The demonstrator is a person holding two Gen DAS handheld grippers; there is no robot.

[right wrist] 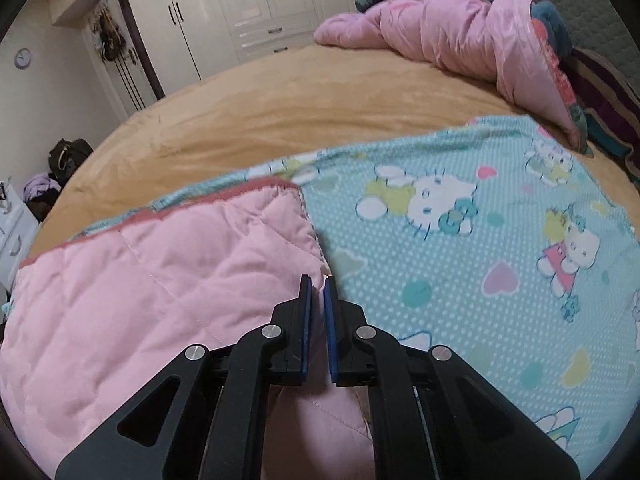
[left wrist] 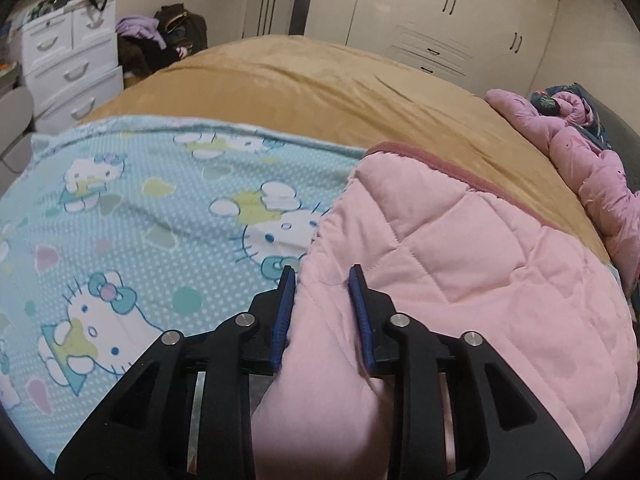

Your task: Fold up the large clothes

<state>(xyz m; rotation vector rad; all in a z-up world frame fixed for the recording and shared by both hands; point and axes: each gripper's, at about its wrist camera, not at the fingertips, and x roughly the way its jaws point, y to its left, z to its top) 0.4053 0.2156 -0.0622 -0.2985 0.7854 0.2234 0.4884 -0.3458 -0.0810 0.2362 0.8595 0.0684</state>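
In the left wrist view the left gripper [left wrist: 322,276] stands with its jaws partly spread, a thick roll of pink quilted blanket [left wrist: 460,264] bulging up between the blue pads; whether the pads actually press the fabric I cannot tell. In the right wrist view the right gripper [right wrist: 318,284] has its jaws drawn nearly together, pinching a thin edge of the same pink quilted blanket [right wrist: 160,272] at its lower right corner.

The blanket looks soft, padded and fairly bulky, likely light for its size but floppy, so it should sag and drag between two holds. Its stitched seams and the darker pink bound edge, at the upper middle of both frames, look like the firmest places to grip; a corner hold seems best for a clean fold.

From the jaws the pink cloth spreads to the right in the left view and to the left in the right view, lying on a blue Hello Kitty sheet [left wrist: 132,216] spread over a tan bedcover [left wrist: 320,80]. A crumpled pink duvet [right wrist: 448,28] sits at the upper right, white wardrobes [right wrist: 224,4] behind.
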